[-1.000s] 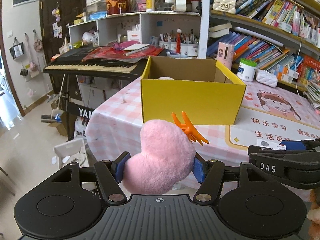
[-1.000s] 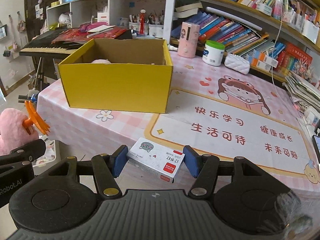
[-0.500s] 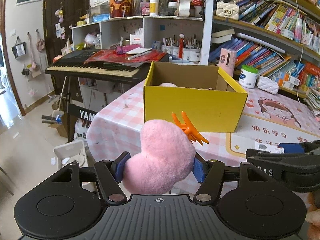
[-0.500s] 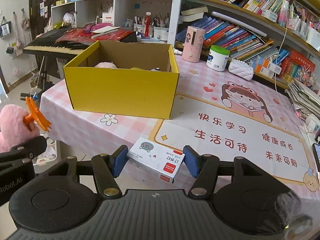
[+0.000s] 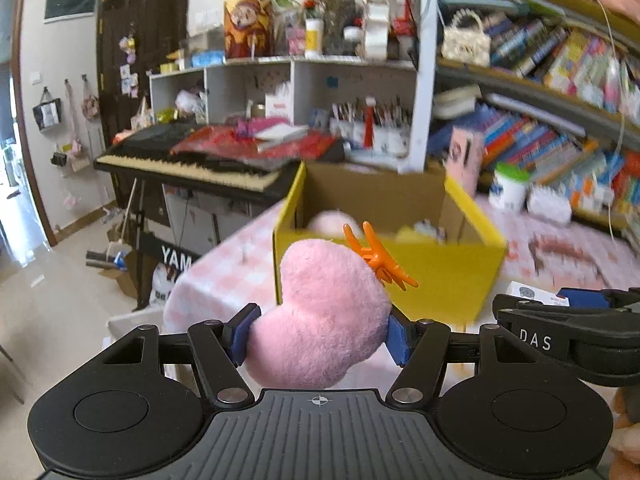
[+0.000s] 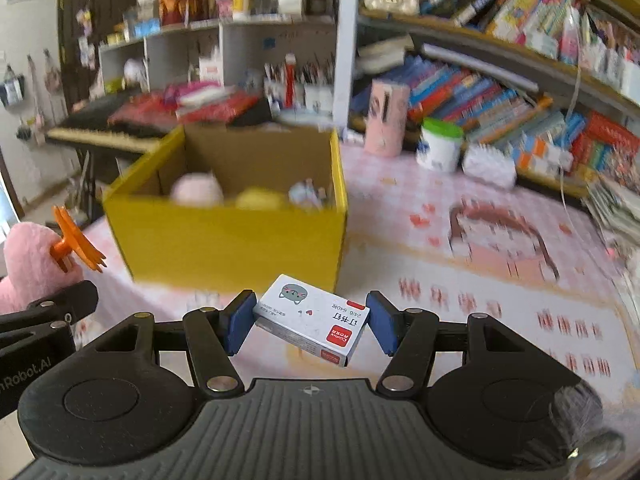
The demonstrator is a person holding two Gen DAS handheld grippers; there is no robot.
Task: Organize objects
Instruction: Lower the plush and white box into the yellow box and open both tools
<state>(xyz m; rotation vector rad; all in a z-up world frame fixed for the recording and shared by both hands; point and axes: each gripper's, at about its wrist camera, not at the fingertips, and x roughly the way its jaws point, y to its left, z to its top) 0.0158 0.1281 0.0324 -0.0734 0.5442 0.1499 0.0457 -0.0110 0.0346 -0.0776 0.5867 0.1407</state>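
Gripping a fluffy pink plush toy with orange plastic feet (image 5: 320,320), my left gripper (image 5: 318,336) hangs before the open yellow cardboard box (image 6: 240,236). My right gripper (image 6: 308,322) clamps a small white printed staple box (image 6: 312,316) over the pink checked tablecloth (image 6: 400,200).

Right claw (image 6: 307,322) grips the small white box (image 6: 311,318), the open yellow box (image 6: 236,240) just ahead on the bench (image 6: 440,248).
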